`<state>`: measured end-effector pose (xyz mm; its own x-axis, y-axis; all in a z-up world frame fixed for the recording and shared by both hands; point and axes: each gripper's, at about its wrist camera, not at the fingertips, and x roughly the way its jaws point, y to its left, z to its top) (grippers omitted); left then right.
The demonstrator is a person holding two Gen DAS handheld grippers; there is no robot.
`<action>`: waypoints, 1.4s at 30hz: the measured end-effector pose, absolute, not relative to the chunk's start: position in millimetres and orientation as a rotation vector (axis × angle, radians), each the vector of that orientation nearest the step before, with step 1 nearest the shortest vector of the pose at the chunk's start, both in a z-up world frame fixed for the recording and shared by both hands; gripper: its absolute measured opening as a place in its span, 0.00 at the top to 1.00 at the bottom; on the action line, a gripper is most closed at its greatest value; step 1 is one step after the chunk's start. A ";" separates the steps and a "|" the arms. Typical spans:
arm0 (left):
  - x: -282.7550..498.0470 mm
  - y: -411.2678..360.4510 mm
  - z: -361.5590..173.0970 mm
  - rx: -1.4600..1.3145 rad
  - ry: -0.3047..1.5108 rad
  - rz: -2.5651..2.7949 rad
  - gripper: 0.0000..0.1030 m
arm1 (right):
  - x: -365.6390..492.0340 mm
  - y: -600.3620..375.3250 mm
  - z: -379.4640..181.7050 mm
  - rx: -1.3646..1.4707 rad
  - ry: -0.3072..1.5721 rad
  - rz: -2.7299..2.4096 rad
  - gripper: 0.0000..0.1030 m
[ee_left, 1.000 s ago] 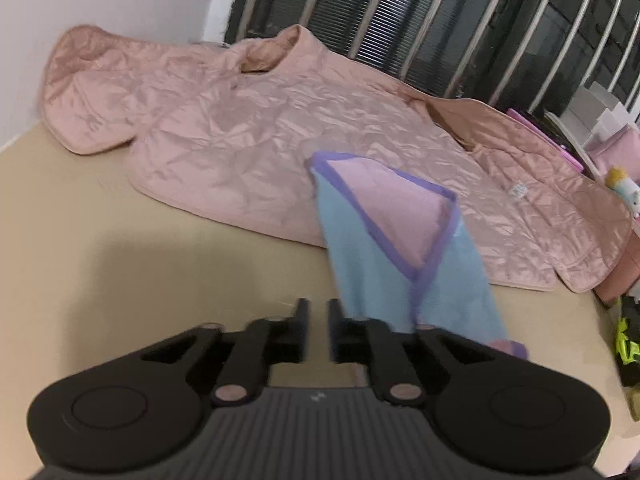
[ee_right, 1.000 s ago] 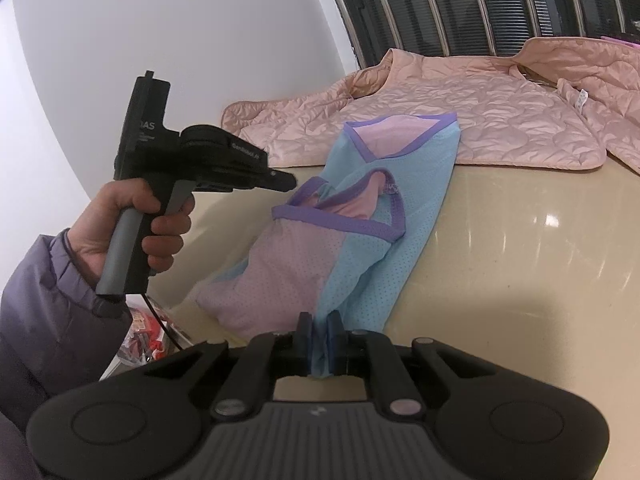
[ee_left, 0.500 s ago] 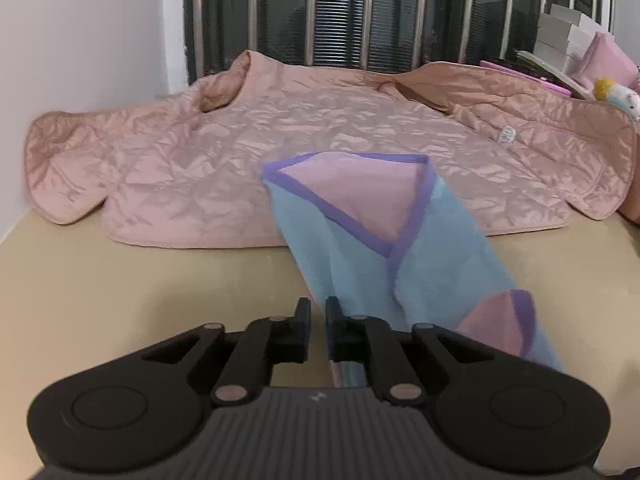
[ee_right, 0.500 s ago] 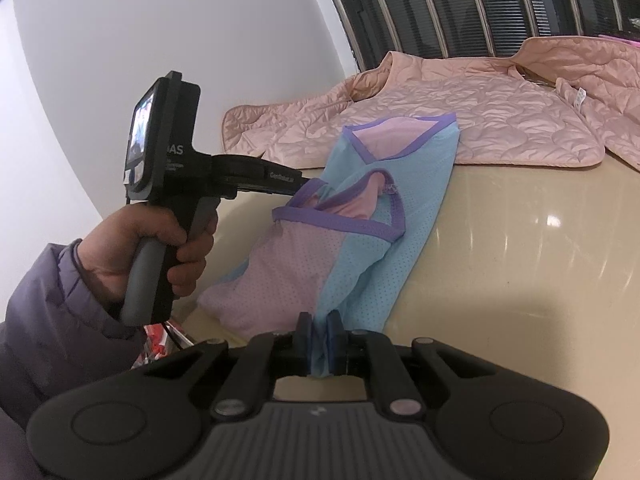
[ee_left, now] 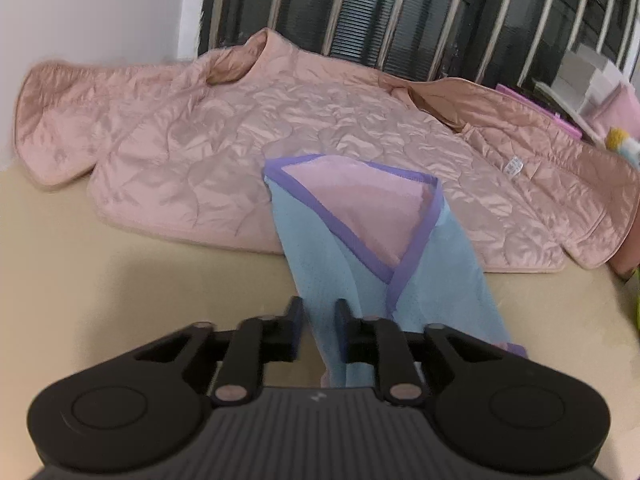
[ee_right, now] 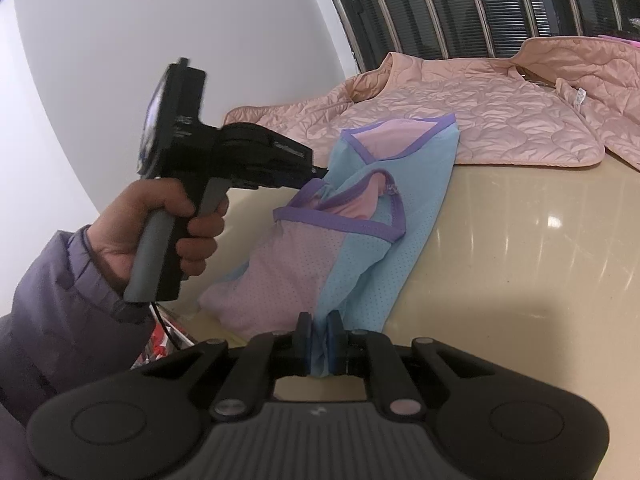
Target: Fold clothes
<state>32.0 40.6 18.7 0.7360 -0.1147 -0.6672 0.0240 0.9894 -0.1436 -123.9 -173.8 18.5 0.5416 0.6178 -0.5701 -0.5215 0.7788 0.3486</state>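
Observation:
A light blue and pink mesh garment with purple trim (ee_left: 384, 264) lies lengthwise on the beige table (ee_left: 120, 280); it also shows in the right wrist view (ee_right: 384, 216). My right gripper (ee_right: 319, 340) is shut on its near blue edge. My left gripper (ee_left: 319, 324) is open, its fingers either side of the garment's blue edge. In the right wrist view the left gripper (ee_right: 312, 172) is at the garment's far left side, held by a hand. A pink quilted jacket (ee_left: 280, 136) lies spread behind, under the garment's far end.
A white wall (ee_right: 160, 40) stands at the left and dark window bars (ee_left: 400, 20) at the back. Boxes and a soft toy (ee_left: 620, 140) sit at the far right. The table's near left edge (ee_right: 192, 320) drops off beside the garment.
My left gripper has opened and moved onto the garment's left edge. The right gripper keeps its hold and has not moved.

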 end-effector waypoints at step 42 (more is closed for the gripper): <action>-114.4 38.3 23.6 0.133 0.677 -0.182 0.63 | -151.4 -159.3 45.3 -0.254 0.410 0.833 0.52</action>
